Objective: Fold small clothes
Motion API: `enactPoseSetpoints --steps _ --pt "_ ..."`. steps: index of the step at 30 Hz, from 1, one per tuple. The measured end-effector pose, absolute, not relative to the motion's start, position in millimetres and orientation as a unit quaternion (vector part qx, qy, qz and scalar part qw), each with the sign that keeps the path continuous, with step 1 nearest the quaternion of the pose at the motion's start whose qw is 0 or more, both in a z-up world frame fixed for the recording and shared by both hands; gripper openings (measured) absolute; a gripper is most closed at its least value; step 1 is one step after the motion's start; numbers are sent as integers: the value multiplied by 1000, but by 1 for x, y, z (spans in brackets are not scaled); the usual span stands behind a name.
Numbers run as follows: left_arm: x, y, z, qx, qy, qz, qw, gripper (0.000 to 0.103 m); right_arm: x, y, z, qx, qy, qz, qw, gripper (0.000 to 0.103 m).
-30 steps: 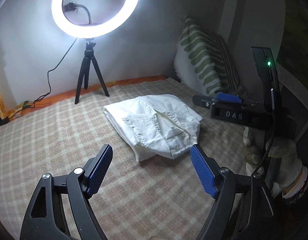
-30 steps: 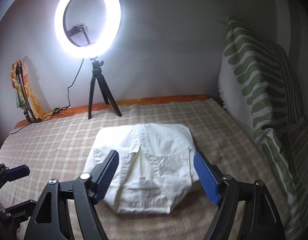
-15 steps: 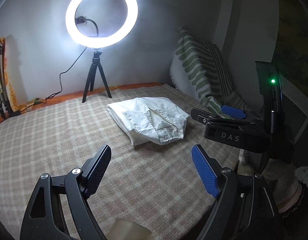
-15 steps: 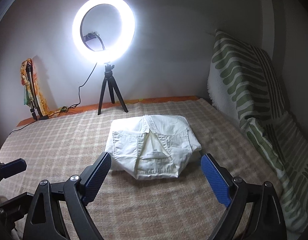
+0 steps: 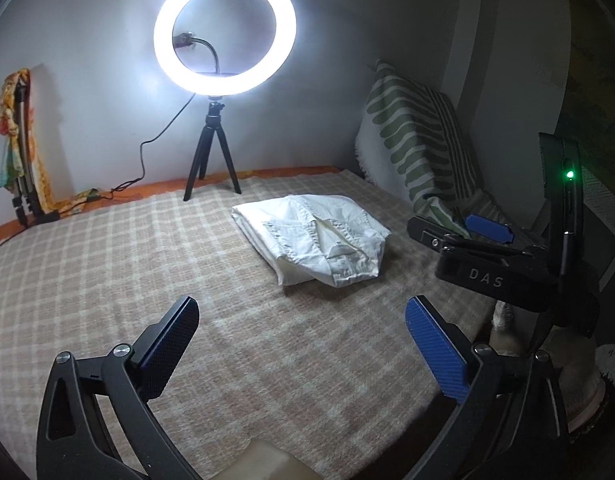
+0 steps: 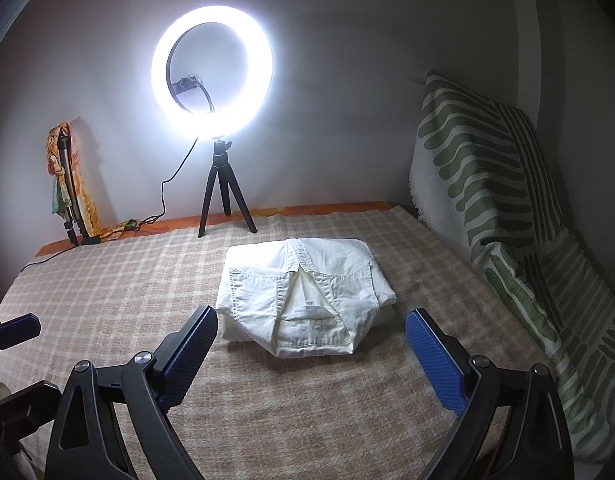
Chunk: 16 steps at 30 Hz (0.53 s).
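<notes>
You have drawn both tongs back from the folded white cotton garment (image 6: 303, 300) since a second ago: it then lay right between the right pads, and now it sits clear ahead of them, with bare blanket in front of both tools. Your left tongs (image 5: 301, 344) are opening, their blue textured pads spread wide with nothing between them but the beige-and-cream checked blanket (image 5: 107, 272) that covers the bed. Your right tongs (image 6: 311, 354) are opening too, and they also grip nothing; the garment lies just beyond their tips, apart from both pads.

The garment rests on the blanket near the middle of the bed, folded into a compact bundle with stitched seams and a small label facing up. From the left wrist view it lies ahead and to the right, and your right tool shows at the right edge as a black body lettered DAS (image 5: 503, 268) with a green light above it.

Behind the garment, a lit white ring light on a short black tripod (image 6: 213, 80) stands at the far edge of the bed against the pale wall. A cream cushion with green leaf-like stripes (image 6: 479, 176) leans at the right side. A colourful patterned cloth (image 6: 59, 168) hangs at the far left.
</notes>
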State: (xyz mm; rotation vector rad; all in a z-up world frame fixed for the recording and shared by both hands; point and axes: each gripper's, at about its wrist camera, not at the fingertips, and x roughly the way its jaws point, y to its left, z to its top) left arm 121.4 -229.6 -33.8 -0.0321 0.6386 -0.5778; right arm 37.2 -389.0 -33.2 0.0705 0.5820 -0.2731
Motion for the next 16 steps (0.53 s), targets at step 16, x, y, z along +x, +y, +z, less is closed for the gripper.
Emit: enactPoseSetpoints --steps 16 --pt "117 -230 -34 -5 297 -275 914 103 34 -388 -34 29 287 -143 947 97"
